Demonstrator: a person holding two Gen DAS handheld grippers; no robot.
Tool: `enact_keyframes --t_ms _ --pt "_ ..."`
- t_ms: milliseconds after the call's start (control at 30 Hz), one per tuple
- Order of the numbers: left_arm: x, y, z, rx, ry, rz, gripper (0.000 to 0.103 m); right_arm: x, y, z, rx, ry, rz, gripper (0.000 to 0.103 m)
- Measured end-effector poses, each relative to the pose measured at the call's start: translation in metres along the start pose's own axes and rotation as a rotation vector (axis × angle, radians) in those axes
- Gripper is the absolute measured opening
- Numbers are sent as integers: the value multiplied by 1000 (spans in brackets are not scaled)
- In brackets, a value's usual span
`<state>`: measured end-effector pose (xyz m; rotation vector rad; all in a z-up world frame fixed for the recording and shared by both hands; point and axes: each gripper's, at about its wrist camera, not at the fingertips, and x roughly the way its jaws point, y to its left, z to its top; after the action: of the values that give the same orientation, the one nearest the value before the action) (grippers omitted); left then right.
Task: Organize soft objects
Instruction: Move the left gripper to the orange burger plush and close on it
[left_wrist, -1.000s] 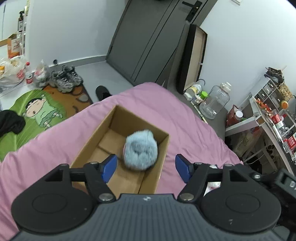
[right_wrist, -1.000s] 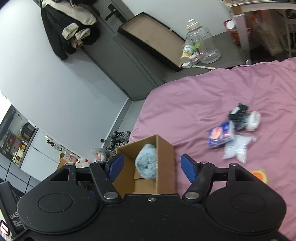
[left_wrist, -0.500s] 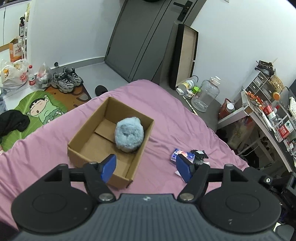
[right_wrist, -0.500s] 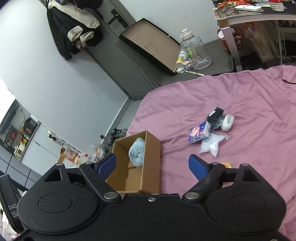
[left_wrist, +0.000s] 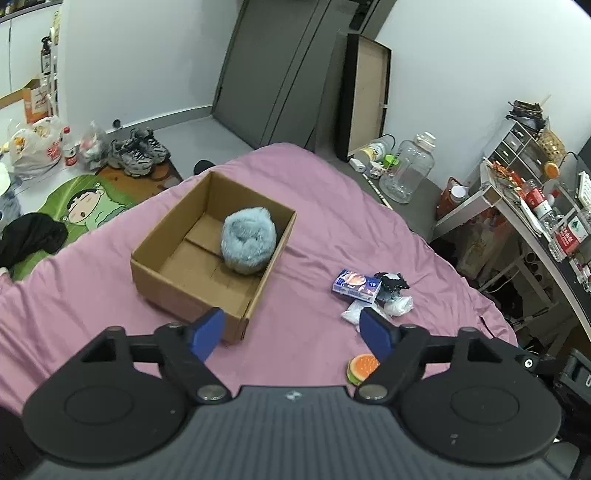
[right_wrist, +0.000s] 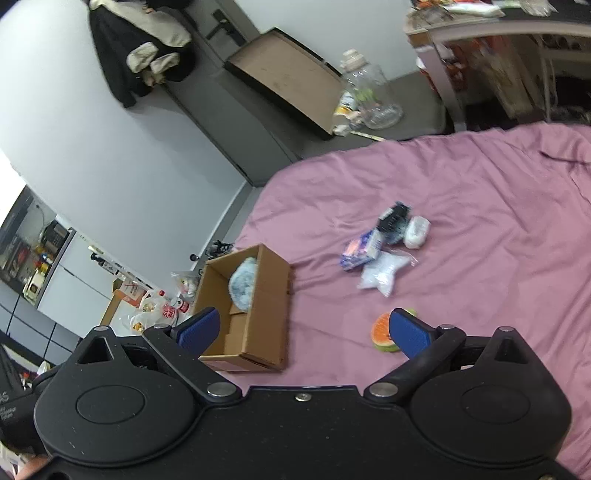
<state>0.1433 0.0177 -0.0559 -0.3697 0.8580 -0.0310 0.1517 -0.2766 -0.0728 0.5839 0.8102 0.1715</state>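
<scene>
On the pink bedspread (left_wrist: 92, 295) sits an open cardboard box (left_wrist: 173, 273), and a fluffy blue-grey plush ball (left_wrist: 248, 240) rests inside it against the far right wall, filling that corner. The rest of the box floor is bare cardboard.

To the right of the box, well apart from it, a small cluster lies on the cover: a blue and white tissue pack (left_wrist: 356, 285), a black crumpled item (left_wrist: 390, 281) touching its far end, and a clear plastic bag of white filling (left_wrist: 369, 312) just in front of them. From the right-hand camera a small white bundle (right_wrist: 416, 226) shows beside the black item. Nearer to me lies a little burger-shaped squishy toy (left_wrist: 362, 367), orange on top and green below, partly hidden behind a blue pad.

The left gripper (left_wrist: 291, 334) hangs above the near edge of the bed, its jaws spread and just been widening, nothing between them. The right gripper (right_wrist: 304, 328) stands wider still, its jaws also just been parting, and they too hold nothing; the box corner and the burger toy lie on the bed beyond its pads.
</scene>
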Motion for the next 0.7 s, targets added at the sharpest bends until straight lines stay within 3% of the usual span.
enact_keyframes --t_ms 700 --pt "70 -46 -37 46 116 32 81 50 -82 -4 192 107 -4 95"
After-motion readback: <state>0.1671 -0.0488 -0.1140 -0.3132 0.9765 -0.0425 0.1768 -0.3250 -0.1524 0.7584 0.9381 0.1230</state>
